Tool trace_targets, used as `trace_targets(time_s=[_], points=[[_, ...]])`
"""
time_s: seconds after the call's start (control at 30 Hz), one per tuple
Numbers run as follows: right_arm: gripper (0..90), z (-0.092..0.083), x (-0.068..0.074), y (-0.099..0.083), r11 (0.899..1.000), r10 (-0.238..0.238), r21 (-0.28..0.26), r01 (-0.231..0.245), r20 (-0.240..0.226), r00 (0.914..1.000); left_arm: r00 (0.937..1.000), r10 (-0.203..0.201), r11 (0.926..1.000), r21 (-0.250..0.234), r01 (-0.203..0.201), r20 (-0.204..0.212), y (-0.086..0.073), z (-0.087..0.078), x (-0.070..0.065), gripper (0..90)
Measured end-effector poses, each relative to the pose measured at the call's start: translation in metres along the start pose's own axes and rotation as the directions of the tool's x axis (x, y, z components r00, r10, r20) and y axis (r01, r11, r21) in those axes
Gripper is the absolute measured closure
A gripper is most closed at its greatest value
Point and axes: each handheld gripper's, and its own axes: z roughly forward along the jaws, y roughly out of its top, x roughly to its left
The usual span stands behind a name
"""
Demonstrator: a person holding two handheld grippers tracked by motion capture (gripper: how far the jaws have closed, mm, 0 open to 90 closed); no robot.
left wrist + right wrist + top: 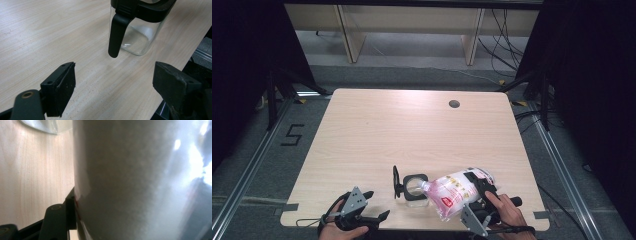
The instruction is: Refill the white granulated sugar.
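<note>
A clear glass jar (416,194) with a black rim stands near the table's front edge, its black lid (396,182) flipped up on the left. My right gripper (477,186) is shut on a pink-and-white printed bag (452,192) of white grains. The bag lies tilted, its narrow corner at the jar's mouth. In the right gripper view the bag (140,180) is pressed against one black finger (71,212). My left gripper (374,206) rests open at the front left of the jar. Ahead of my left gripper (113,82) are the jar (140,37) and its hanging lid (116,35).
The wooden table (387,130) has a round cable hole (454,104) at the back right. Its front edge runs just under both hands. Wooden furniture legs and cables lie on the floor beyond, and a taped 5 (292,135) marks the floor at the left.
</note>
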Motion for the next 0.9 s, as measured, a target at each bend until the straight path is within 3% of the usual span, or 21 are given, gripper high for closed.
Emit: trace_targets(time_s=[0.03,0.07,0.1,0.13,0.2,0.27,0.3,0.33,0.37,0.4,0.43,0.47,0.5,0.53,0.57,0.6,0.63,0.67,0.7,0.77,0.9], points=[[39.8,0.0,0.0,0.0,1.0,0.0,0.0,0.0,0.0,1.0,0.9998,0.019,0.9997,0.013,-0.019,0.005,0.0,-0.001,0.001,18.0],[39.8,0.0,0.0,0.001,0.999,-0.036,0.009,0.036,0.011,0.9993,0.9998,0.019,0.9998,0.004,-0.019,0.008,0.0,0.0,0.002,18.0],[39.8,0.0,-0.002,0.004,0.987,-0.159,0.011,0.159,0.043,0.9863,0.9999,-0.011,0.9998,0.014,0.011,0.003,-0.001,0.0,0.0,18.0],[39.9,-0.002,0.006,0.004,0.995,-0.086,0.05,0.084,0.047,0.9952,1.0,-0.001,0.9998,0.017,0.001,0.005,-0.001,0.0,0.001,18.0],[40.1,0.001,-0.003,0.006,0.975,-0.221,0.019,0.221,0.046,0.9741,0.9999,-0.006,0.9999,0.014,0.006,0.013,-0.001,0.0,0.0,18.0],[40.1,0.002,-0.003,0.007,0.974,-0.227,0.023,0.226,0.051,0.9727,0.9997,-0.023,0.9997,0.004,0.023,0.009,-0.001,0.001,-0.002,18.0],[40.1,0.001,0.001,0.006,0.978,-0.203,0.056,0.2,0.056,0.9775,0.9999,-0.007,0.9999,0.014,0.007,0.009,-0.001,0.0,0.0,18.0],[40.2,0.002,0.001,0.007,0.968,-0.248,0.062,0.244,0.061,0.9668,0.9998,-0.019,0.9998,-0.002,0.019,0.004,-0.001,0.0,-0.001,18.0],[40.2,0.001,0.002,0.008,0.963,-0.264,0.075,0.259,0.072,0.9618,0.9998,-0.017,0.9998,-0.002,0.017,0.005,-0.001,0.001,0.0,18.0],[40.3,0.001,0.005,0.008,0.967,-0.246,0.083,0.24,0.071,0.9668,0.9999,0.008,1.0,0.003,-0.008,0.006,0.0,0.0,0.001,18.0],[40.3,0.0,0.003,0.01,0.953,-0.298,0.079,0.292,0.074,0.9518,0.9999,0.007,1.0,0.004,-0.007,0.007,0.0,0.0,0.001,18.0],[40.4,-0.001,0.003,0.011,0.95,-0.307,0.081,0.301,0.07,0.9492,0.9999,0.009,1.0,0.004,-0.009,0.007,0.0,0.001,0.001,18.0],[40.4,-0.001,0.001,0.012,0.942,-0.332,0.074,0.327,0.081,0.9398,1.0,-0.003,1.0,-0.005,0.003,0.007,0.0,0.001,0.0,18.0],[40.5,-0.002,0.004,0.013,0.948,-0.309,0.097,0.302,0.074,0.9482,1.0,-0.001,1.0,-0.003,0.001,0.007,0.0,0.001,0.0,18.0],[40.5,-0.001,0.007,0.013,0.959,-0.277,0.088,0.271,0.08,0.9574,0.9996,0.028,0.9994,0.02,-0.028,0.002,0.0,0.0,0.002,18.0],[40.6,-0.002,0.003,0.015,0.932,-0.356,0.102,0.347,0.077,0.9315,0.9992,0.039,0.9988,0.029,-0.039,-0.002,0.0,-0.001,0.003,18.0],[40.6,-0.002,0.006,0.015,0.946,-0.319,0.089,0.311,0.095,0.943,0.9992,0.04,0.9987,0.03,-0.04,-0.003,0.0,-0.001,0.003,18.0],[40.7,-0.002,0.007,0.016,0.946,-0.316,0.101,0.307,0.081,0.9454,0.9993,0.038,0.9989,0.028,-0.038,-0.003,0.0,-0.001,0.003,18.0],[40.7,-0.002,0.005,0.016,0.938,-0.344,0.09,0.336,0.097,0.9341,0.9992,0.039,0.9988,0.029,-0.039,-0.004,0.0,-0.001,0.003,18.0],[40.8,-0.004,0.005,0.018,0.936,-0.344,0.111,0.333,0.09,0.9348,0.9992,0.041,0.9987,0.032,-0.04,-0.004,0.0,0.0,0.003,18.0],[40.9,-0.003,0.001,0.019,0.931,-0.36,0.103,0.35,0.102,0.9275,1.0,0.007,1.0,0.0,-0.007,0.007,0.0,0.002,0.0,18.0]])
